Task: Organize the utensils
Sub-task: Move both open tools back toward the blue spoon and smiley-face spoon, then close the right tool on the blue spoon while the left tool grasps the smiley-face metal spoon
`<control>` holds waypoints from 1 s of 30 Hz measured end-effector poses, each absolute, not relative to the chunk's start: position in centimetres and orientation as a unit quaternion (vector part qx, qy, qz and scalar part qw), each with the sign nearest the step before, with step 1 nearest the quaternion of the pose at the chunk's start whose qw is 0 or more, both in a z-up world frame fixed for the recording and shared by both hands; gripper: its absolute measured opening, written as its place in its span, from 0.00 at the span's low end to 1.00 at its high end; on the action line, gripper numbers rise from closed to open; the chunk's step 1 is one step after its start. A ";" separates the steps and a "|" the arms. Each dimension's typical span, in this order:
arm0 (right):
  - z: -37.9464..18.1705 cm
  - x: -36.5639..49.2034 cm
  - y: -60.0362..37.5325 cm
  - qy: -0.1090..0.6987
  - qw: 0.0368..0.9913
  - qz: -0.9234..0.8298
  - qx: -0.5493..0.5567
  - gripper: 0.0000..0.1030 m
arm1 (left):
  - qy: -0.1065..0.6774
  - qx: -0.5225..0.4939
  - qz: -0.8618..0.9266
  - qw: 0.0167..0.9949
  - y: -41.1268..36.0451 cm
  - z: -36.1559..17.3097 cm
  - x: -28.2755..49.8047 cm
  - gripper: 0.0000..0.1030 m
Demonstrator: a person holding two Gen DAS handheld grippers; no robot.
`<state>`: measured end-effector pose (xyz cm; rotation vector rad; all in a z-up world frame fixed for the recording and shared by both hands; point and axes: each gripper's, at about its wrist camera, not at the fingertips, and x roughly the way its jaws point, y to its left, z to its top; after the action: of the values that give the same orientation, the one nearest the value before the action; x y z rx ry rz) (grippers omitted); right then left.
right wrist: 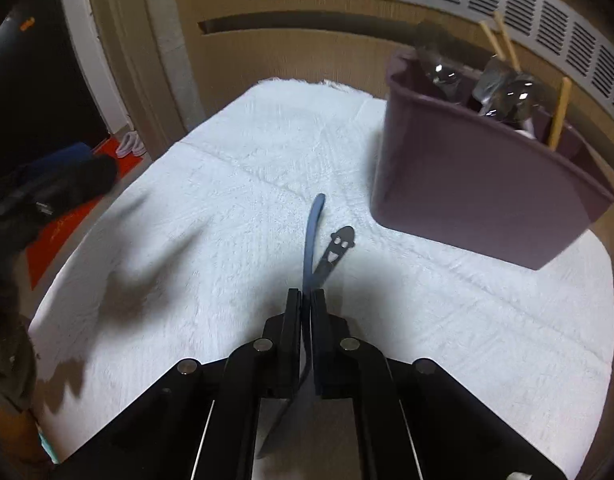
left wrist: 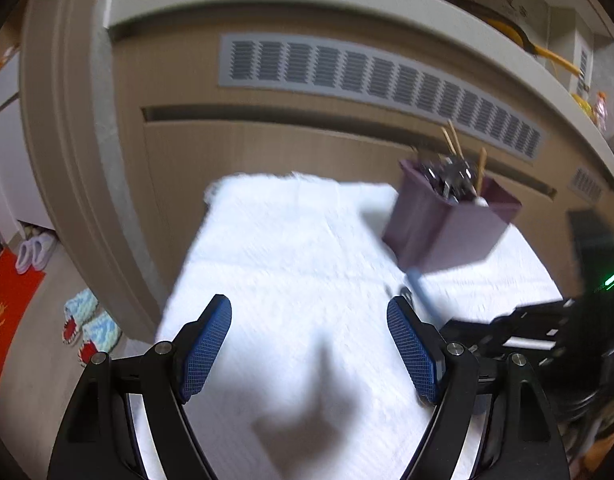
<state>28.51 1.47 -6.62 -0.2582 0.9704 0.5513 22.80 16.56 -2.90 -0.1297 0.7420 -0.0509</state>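
Observation:
A purple utensil holder (right wrist: 479, 188) stands at the back right of the white towel (right wrist: 235, 208); it holds metal spoons (right wrist: 507, 96) and wooden chopsticks (right wrist: 559, 114). It also shows in the left wrist view (left wrist: 447, 224). My right gripper (right wrist: 305, 300) is shut on a blue-handled utensil (right wrist: 312, 236), whose handle points forward toward the holder. A dark metal utensil with a smiley cut-out (right wrist: 336, 250) lies just right of it, and whether the fingers hold it too is unclear. My left gripper (left wrist: 309, 316) is open and empty above the towel (left wrist: 291, 248), left of the holder.
A wooden cabinet with a grey vent grille (left wrist: 371, 76) stands behind the towel. Slippers (left wrist: 87, 328) and a red mat (left wrist: 3, 312) lie on the floor at the left. The right gripper's black body (left wrist: 547, 332) is at the right edge of the left wrist view.

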 end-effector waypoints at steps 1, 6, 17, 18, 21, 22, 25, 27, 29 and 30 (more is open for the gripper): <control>-6.2 28.3 1.0 0.458 0.841 0.262 -0.119 0.04 | 0.369 -0.061 -0.037 0.927 16.0 -3.2 22.7 0.78; -4.2 26.2 -4.0 0.442 0.857 0.249 -0.092 0.04 | 0.384 -0.039 -0.132 0.913 11.6 -4.5 20.7 0.78; -2.2 23.1 -12.4 0.393 0.895 0.210 -0.027 0.04 | 0.427 -0.068 -0.109 0.895 6.2 -6.9 20.0 0.66; -2.2 23.0 -12.9 0.392 0.895 0.213 -0.023 0.04 | 0.434 -0.064 -0.097 0.893 5.9 -7.2 20.3 0.66; -2.9 23.2 -13.8 0.401 0.889 0.220 -0.010 0.04 | 0.453 -0.044 -0.072 0.888 5.1 -8.1 21.1 0.66; -3.1 23.2 -13.8 0.403 0.888 0.222 -0.008 0.05 | 0.458 -0.039 -0.062 0.886 4.9 -8.4 21.4 0.64; -3.7 23.1 -14.0 0.404 0.886 0.225 -0.007 0.05 | 0.471 -0.041 -0.043 0.880 5.0 -9.2 21.9 0.53; -4.0 22.9 -14.4 0.404 0.887 0.224 -0.002 0.05 | 0.470 -0.033 -0.032 0.882 5.0 -9.5 22.1 0.47; -4.2 22.8 -14.5 0.403 0.888 0.221 -0.002 0.05 | 0.466 -0.023 -0.027 0.884 5.1 -9.5 22.1 0.38; -4.3 22.6 -14.4 0.402 0.888 0.221 -0.004 0.06 | 0.463 -0.019 -0.023 0.886 5.1 -9.5 22.0 0.36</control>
<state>22.61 -14.43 -4.28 -0.0087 0.8352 0.4602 22.02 5.13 -9.48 -0.0386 0.9625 -0.0486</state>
